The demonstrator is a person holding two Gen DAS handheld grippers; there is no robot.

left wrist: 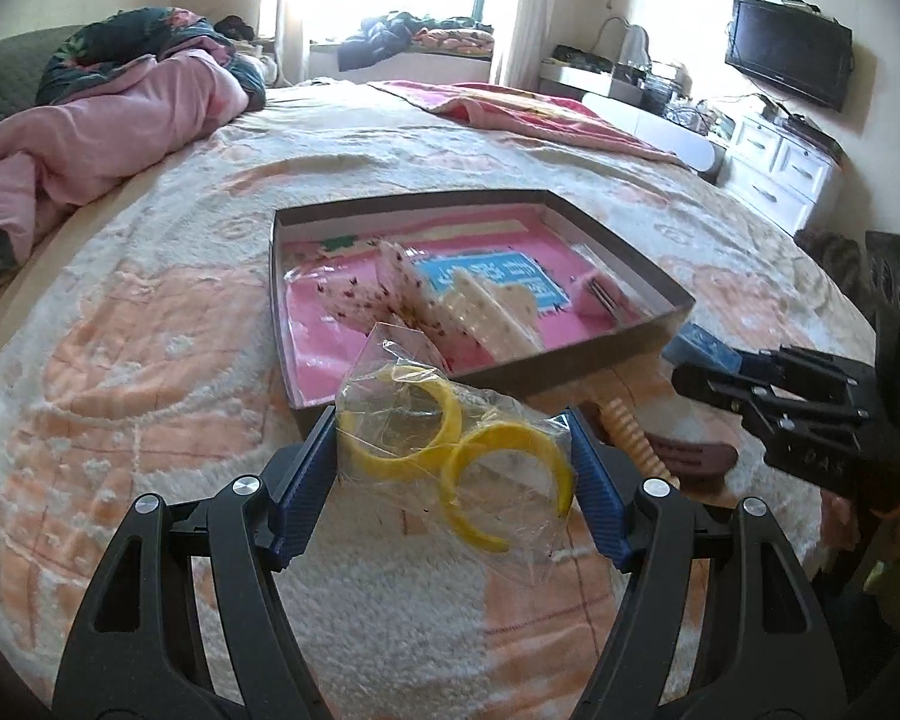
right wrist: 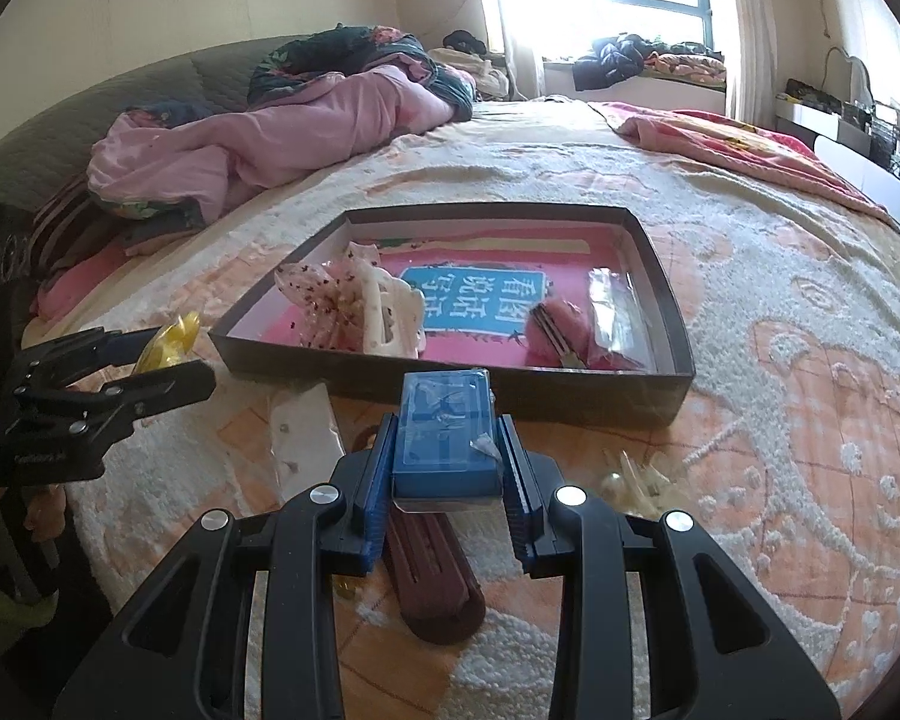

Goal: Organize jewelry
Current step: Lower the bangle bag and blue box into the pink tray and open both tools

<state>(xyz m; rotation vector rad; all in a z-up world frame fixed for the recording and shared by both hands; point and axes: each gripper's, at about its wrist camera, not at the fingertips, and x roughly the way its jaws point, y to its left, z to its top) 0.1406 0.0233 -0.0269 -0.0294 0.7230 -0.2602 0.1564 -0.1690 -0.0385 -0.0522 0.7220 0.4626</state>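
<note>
A shallow brown box [left wrist: 618, 354] with a pink bottom lies on the bed; it also shows in the right wrist view [right wrist: 660, 402]. In it lie a spotted bow clip [left wrist: 402, 294], white hair clips [left wrist: 492, 312] and a pink fluffy clip [right wrist: 561, 324]. My left gripper [left wrist: 453, 474] is shut on a clear bag of yellow bangles [left wrist: 450, 450], held just before the box's near edge. My right gripper [right wrist: 447, 450] is shut on a small blue box [right wrist: 447, 438], also near the box's front wall.
A dark red hair clip [right wrist: 438, 582] and a beige comb clip [left wrist: 633, 438] lie on the blanket before the box. A white card [right wrist: 306, 438] and pearl earrings [right wrist: 624, 480] lie nearby. A pink quilt [left wrist: 90, 132] is heaped at the far left.
</note>
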